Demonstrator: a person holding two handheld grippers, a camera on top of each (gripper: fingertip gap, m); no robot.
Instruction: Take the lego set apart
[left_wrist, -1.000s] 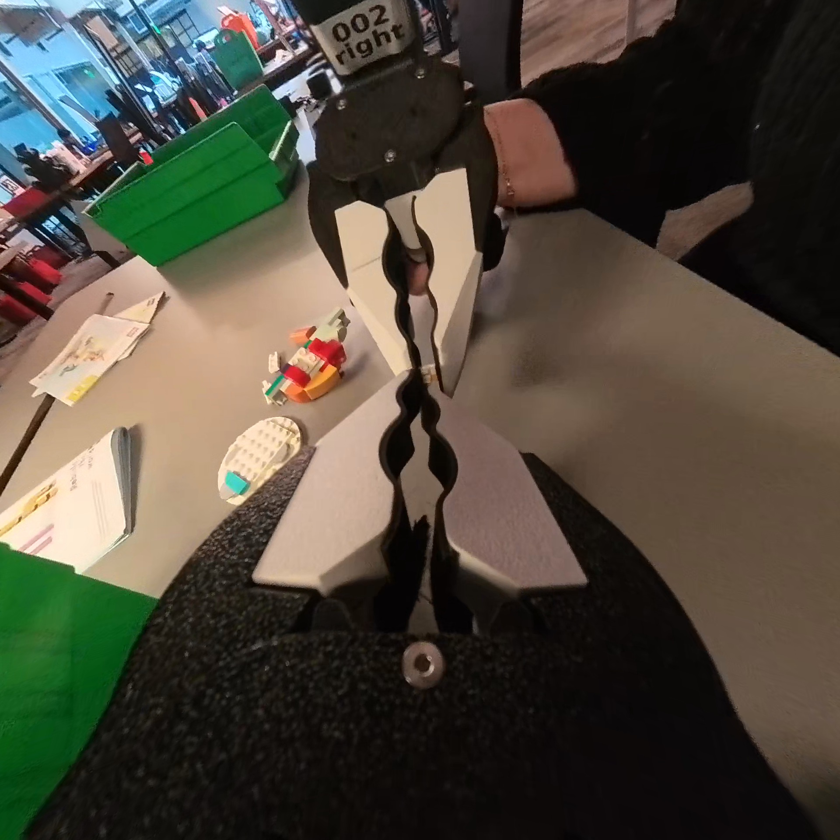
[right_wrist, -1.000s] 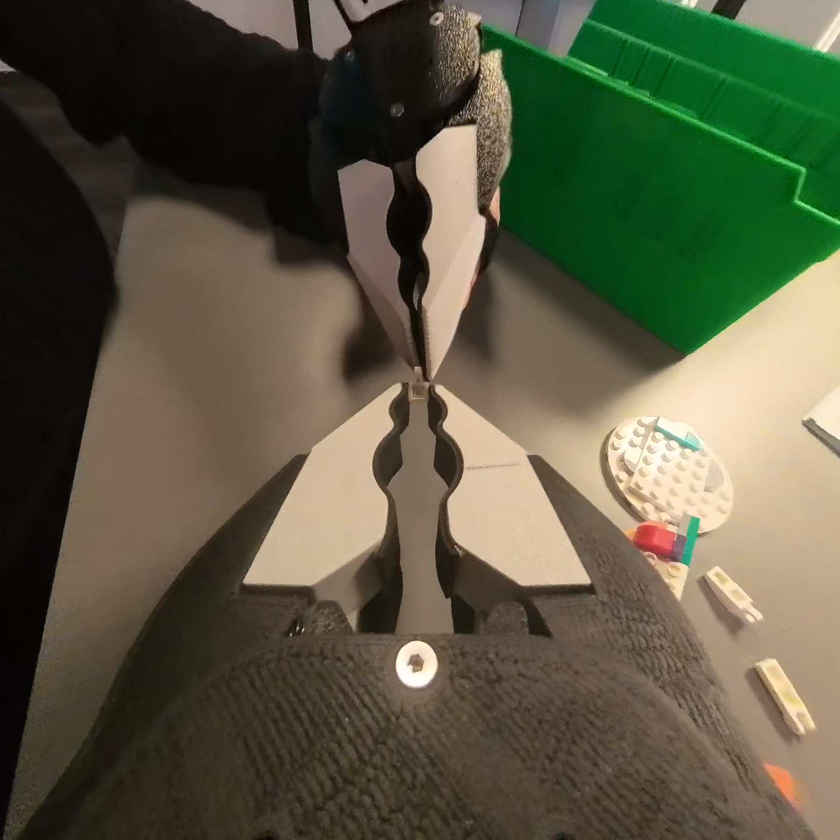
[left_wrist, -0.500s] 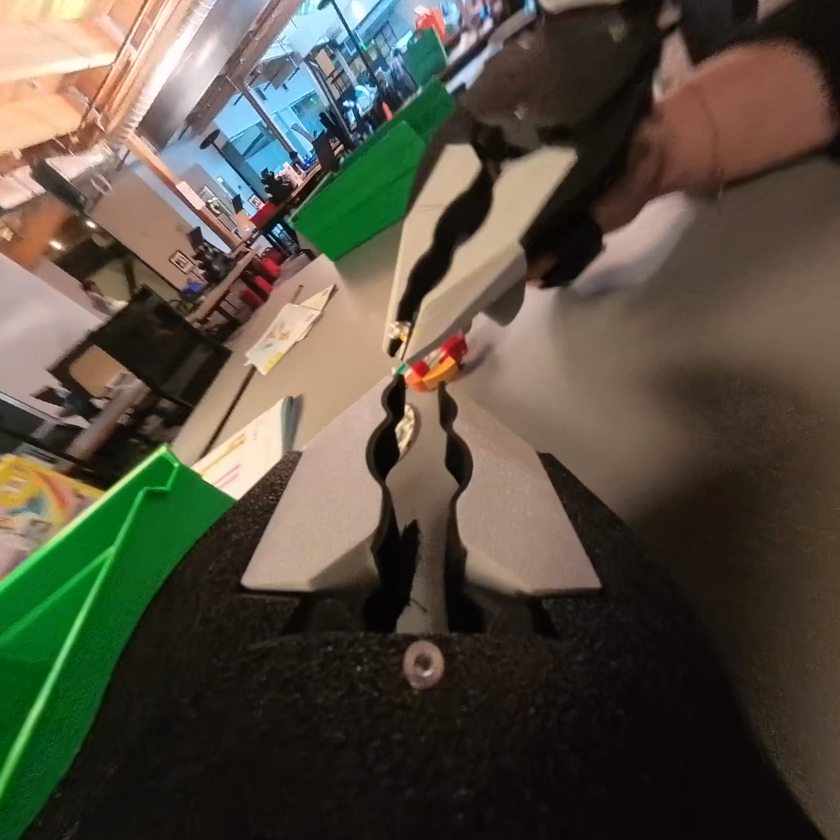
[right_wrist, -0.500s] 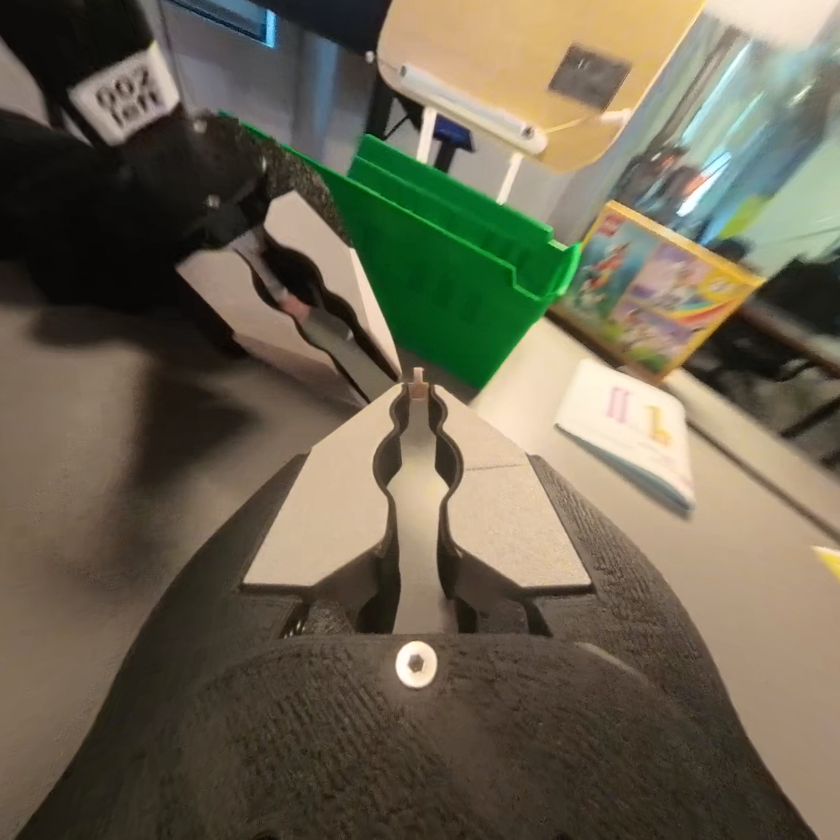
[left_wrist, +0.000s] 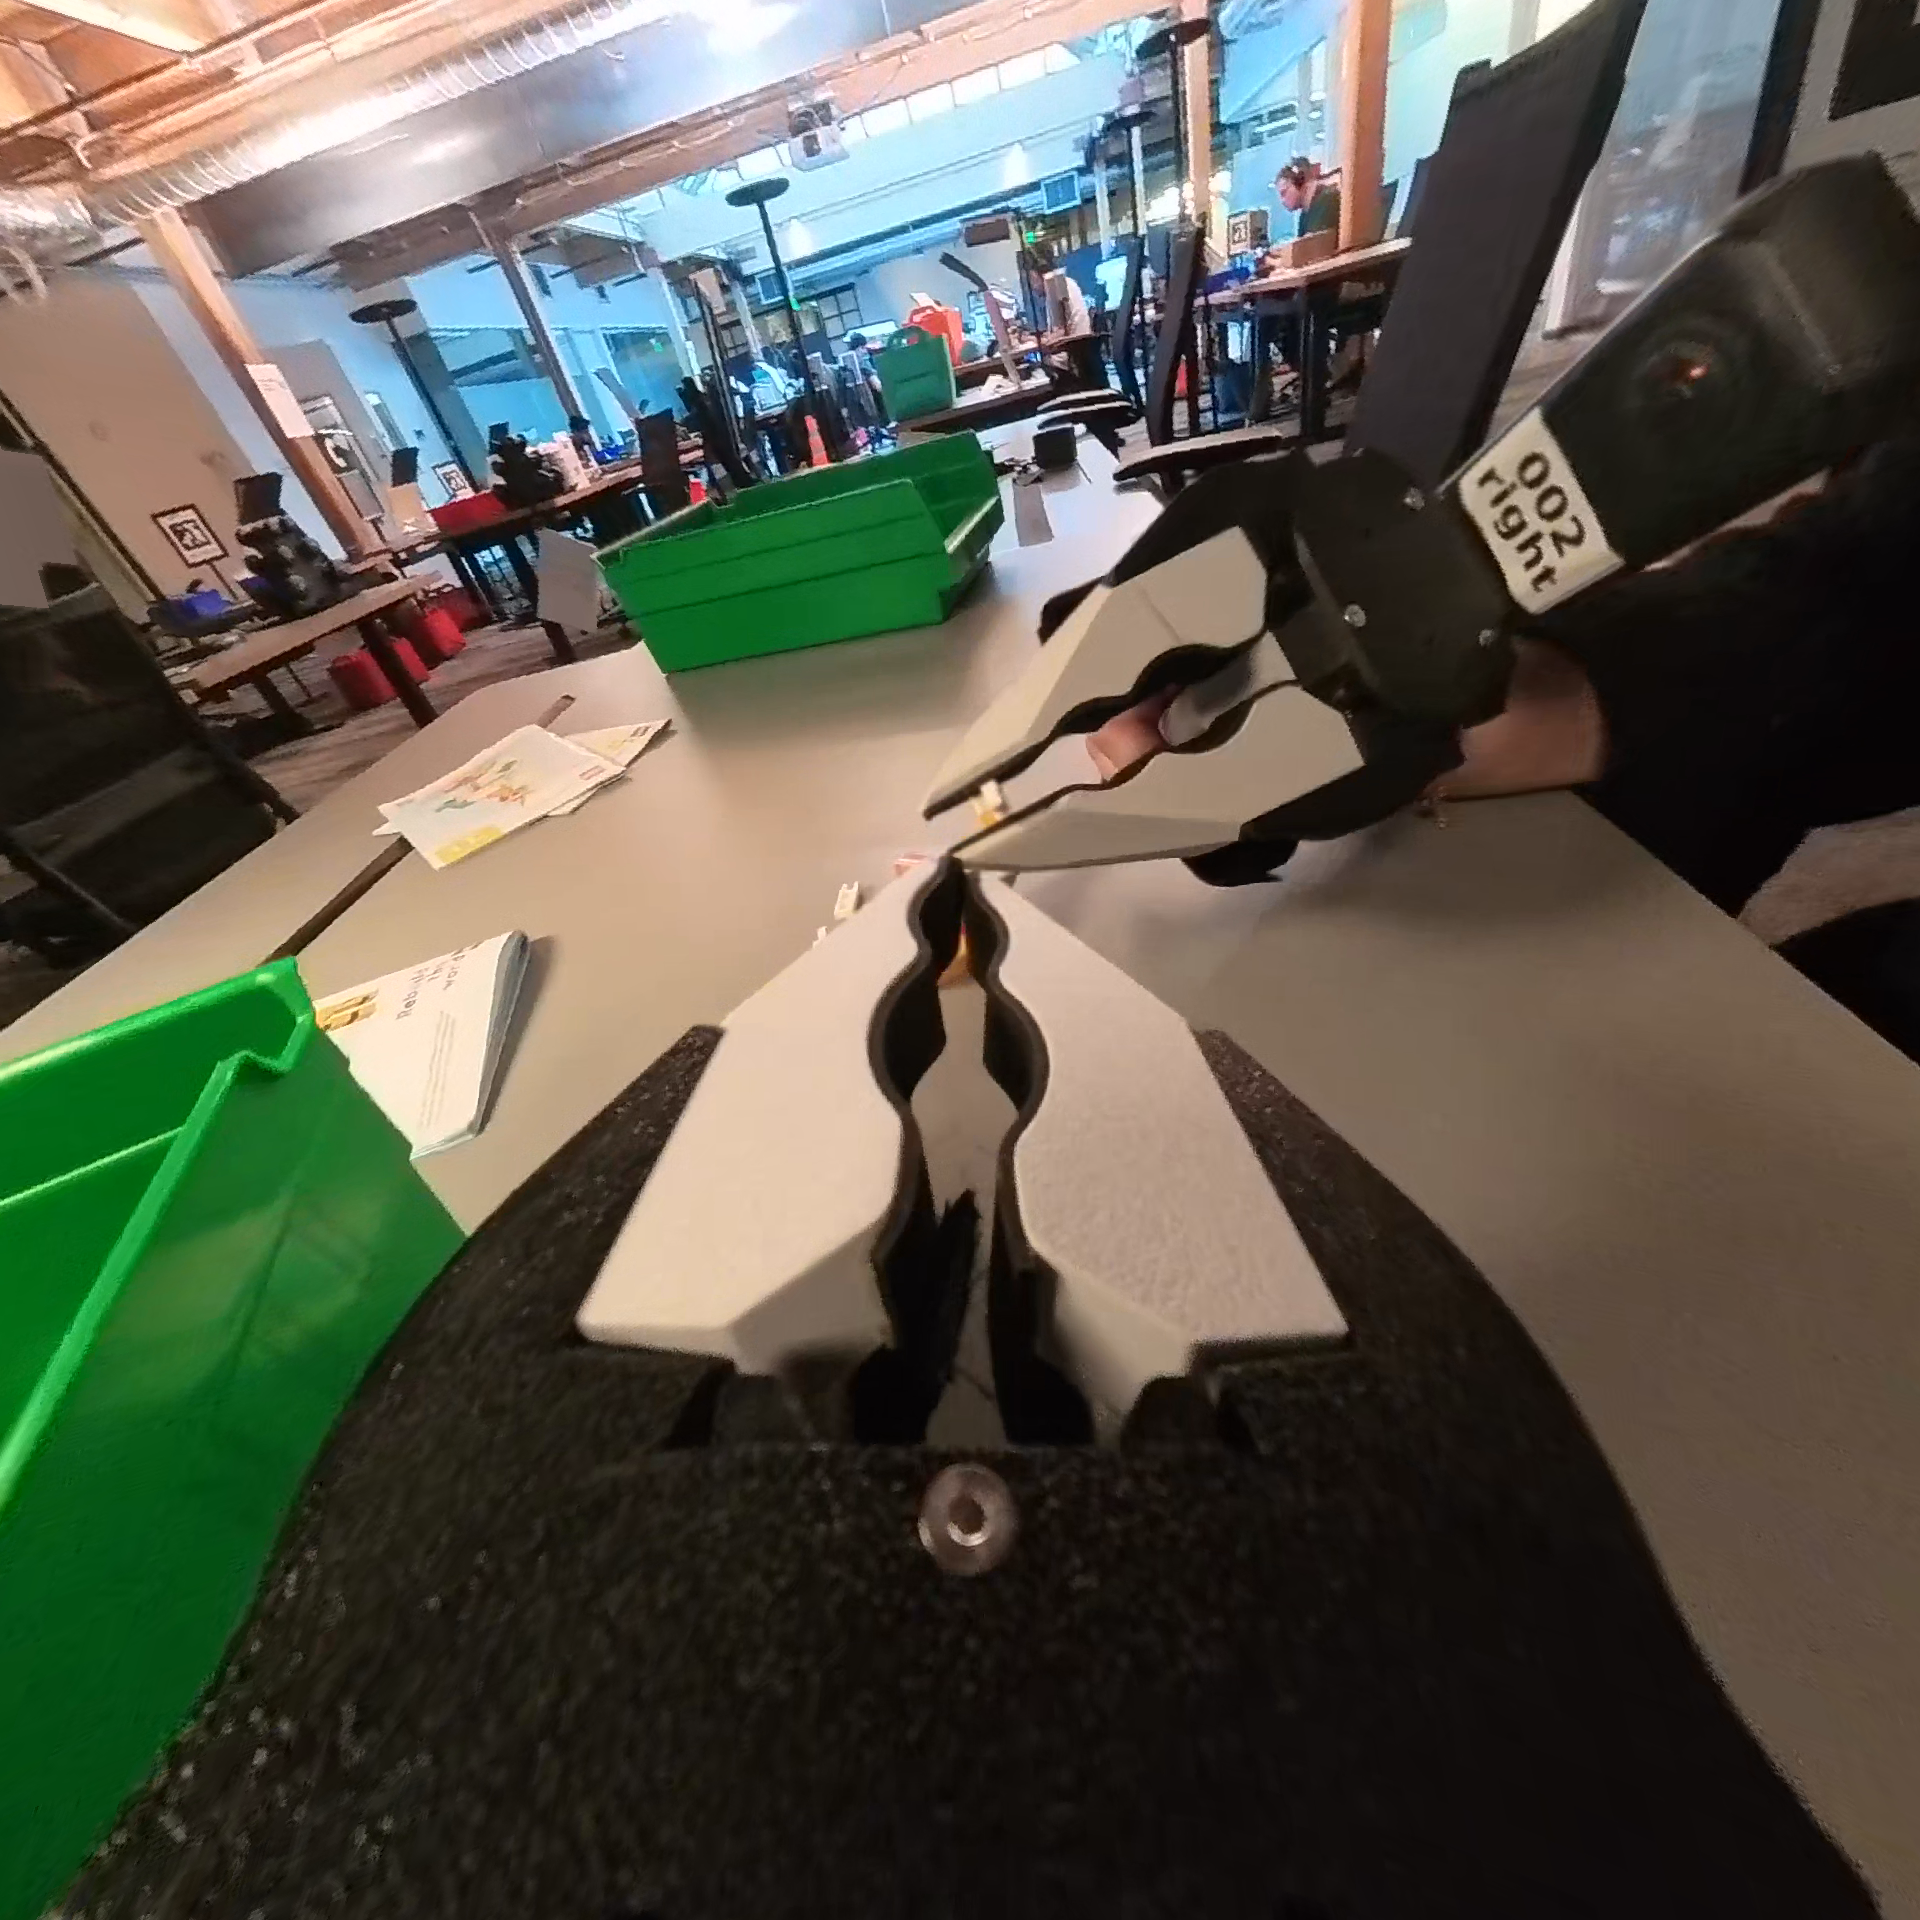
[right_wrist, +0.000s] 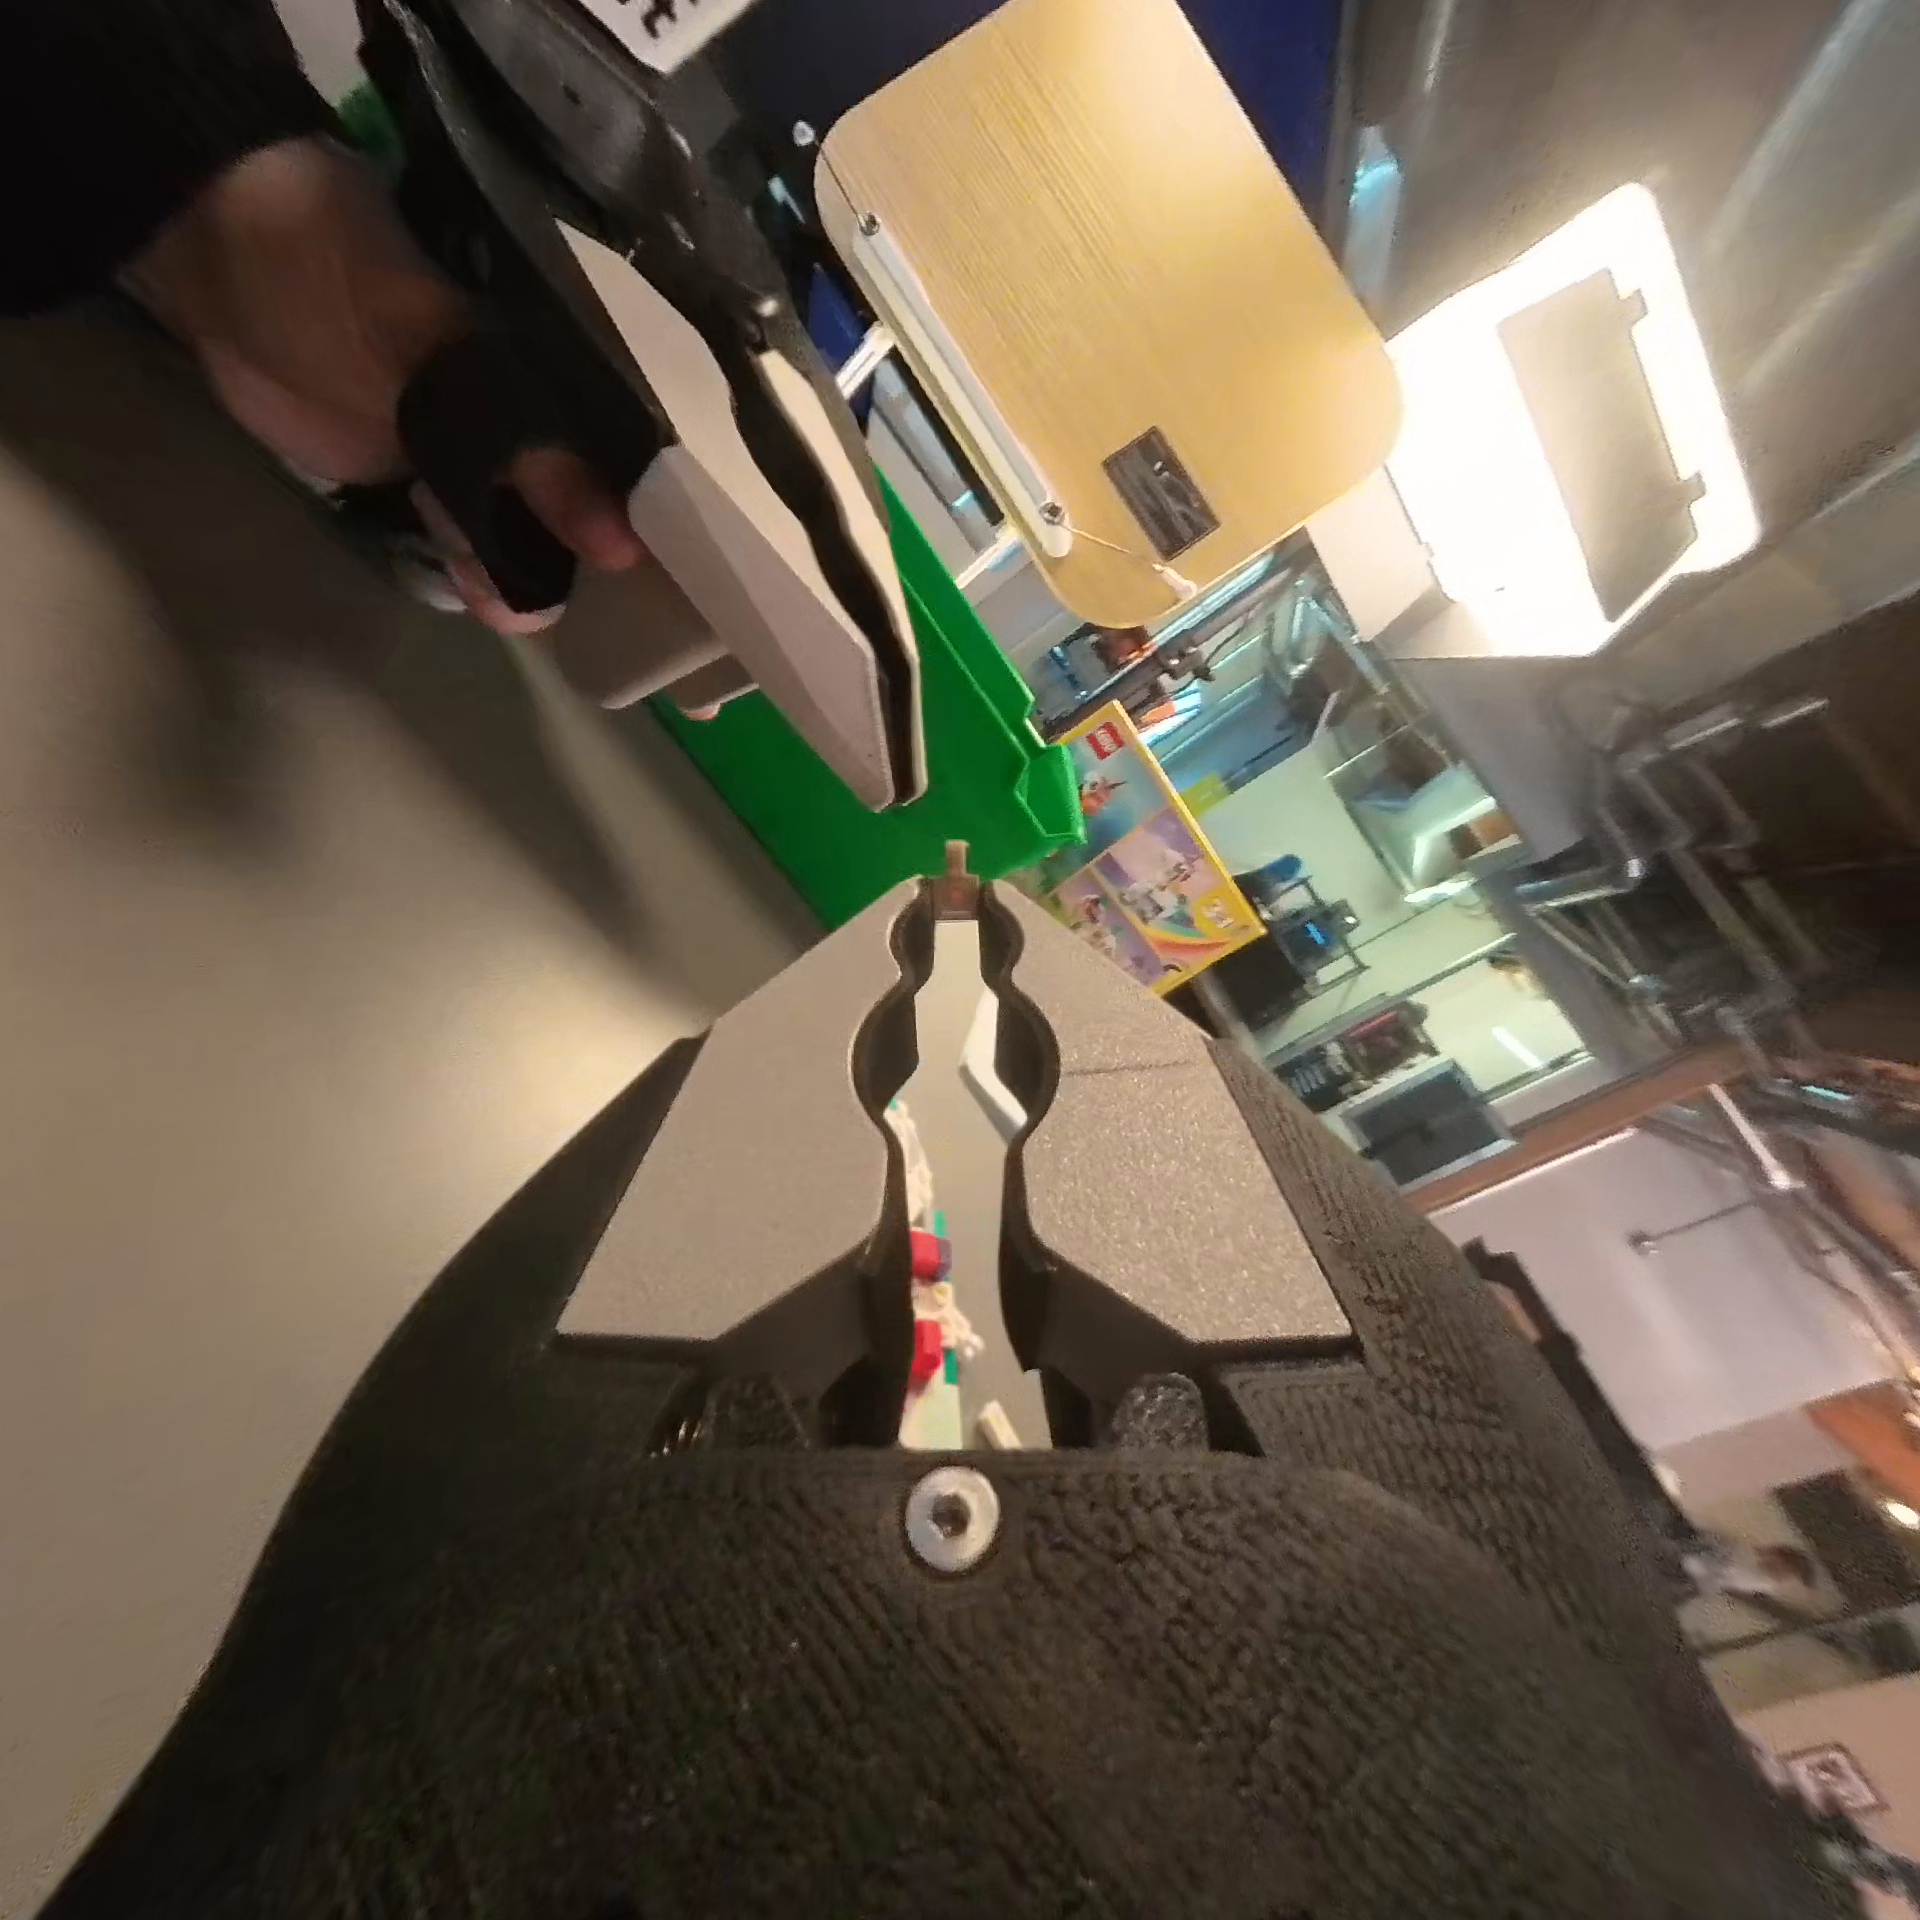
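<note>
Grey table (left_wrist: 1403, 1039) in a busy workshop: two handheld grippers work a lego set apart.

Left wrist view: the left gripper (left_wrist: 961, 896) has its tips nearly together, holding nothing visible; the right gripper (left_wrist: 982, 821), at right, pinches a tiny pale lego piece (left_wrist: 990, 798). Green bins (left_wrist: 810, 561) sit far left. Right wrist view: the right gripper (right_wrist: 954, 896) clamps the small tan piece (right_wrist: 955, 883) at its tips; red, white and green bricks (right_wrist: 930, 1309) lie below between its fingers.
</note>
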